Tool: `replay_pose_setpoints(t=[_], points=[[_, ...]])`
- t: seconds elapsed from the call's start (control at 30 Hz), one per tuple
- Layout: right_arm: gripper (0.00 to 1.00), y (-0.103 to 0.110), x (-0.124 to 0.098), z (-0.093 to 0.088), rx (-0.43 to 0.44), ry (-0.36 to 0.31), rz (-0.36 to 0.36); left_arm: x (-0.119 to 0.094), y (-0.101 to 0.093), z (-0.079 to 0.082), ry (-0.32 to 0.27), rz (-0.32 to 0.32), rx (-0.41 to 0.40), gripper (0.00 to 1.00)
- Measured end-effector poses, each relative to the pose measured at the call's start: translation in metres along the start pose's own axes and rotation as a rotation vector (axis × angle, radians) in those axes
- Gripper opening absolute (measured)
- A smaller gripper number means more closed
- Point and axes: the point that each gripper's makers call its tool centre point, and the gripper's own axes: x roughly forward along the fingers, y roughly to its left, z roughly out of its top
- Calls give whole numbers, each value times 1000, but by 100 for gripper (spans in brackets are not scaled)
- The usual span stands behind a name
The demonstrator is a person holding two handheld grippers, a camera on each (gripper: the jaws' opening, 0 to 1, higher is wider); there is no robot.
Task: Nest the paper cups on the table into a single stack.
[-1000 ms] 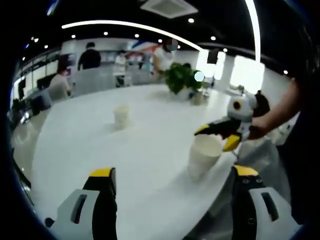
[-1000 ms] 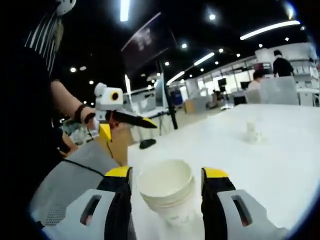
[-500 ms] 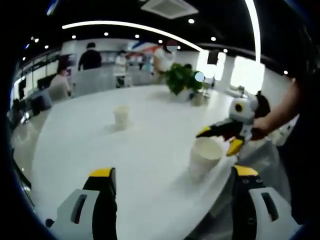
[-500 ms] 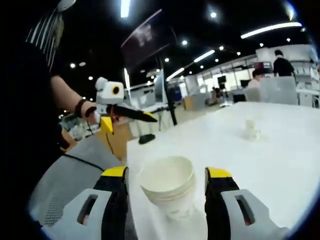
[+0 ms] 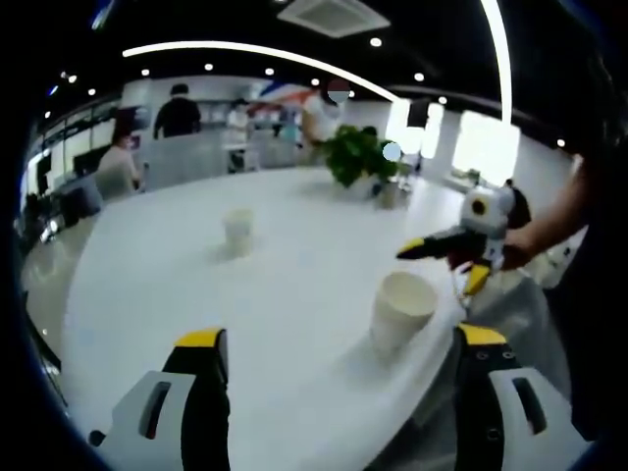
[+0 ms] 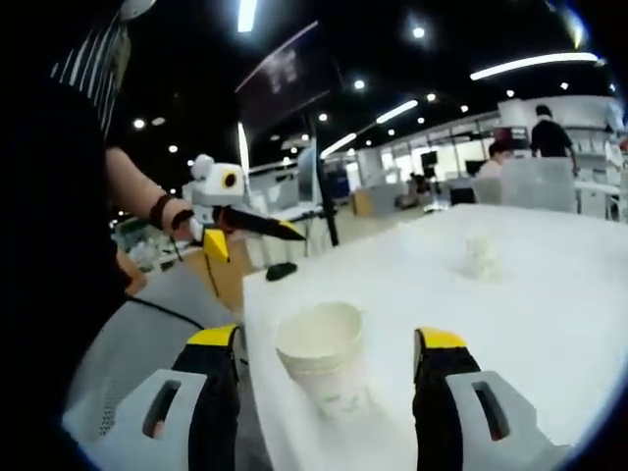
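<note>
The right gripper (image 6: 319, 365) is spread wide and empty, its jaws either side of the nested stack of cups (image 6: 323, 359) without touching it. The left gripper (image 5: 334, 368) is likewise open, holding nothing. The stack is set upright near the bench (image 5: 196, 285) edge — one lone cup (image 5: 237, 233) is left well apart, still to be nested.

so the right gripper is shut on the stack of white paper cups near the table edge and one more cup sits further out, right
Not quite. The right gripper is open: in the right gripper view its yellow-tipped fingers stand apart from the stack of nested white paper cups, not touching it. The rest holds: the stack stands near the edge of the white table, and a single white paper cup sits further out.
</note>
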Motion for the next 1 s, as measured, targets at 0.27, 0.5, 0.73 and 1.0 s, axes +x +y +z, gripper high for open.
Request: replay_pose_setpoints(t=[0.27, 0.5, 0.73, 1.0], points=[[76, -7, -14, 21, -29, -36, -43, 1, 4, 2, 1, 3, 5, 94], [85, -11, -34, 32, -39, -25, -83, 1, 8, 7, -4, 3, 8, 94], [100, -19, -50, 36, -61, -18, -139, 0, 10, 6, -3, 6, 7, 94], [100, -23, -68, 24, -68, 17, -191, -1, 14, 11, -12, 15, 11, 94]])
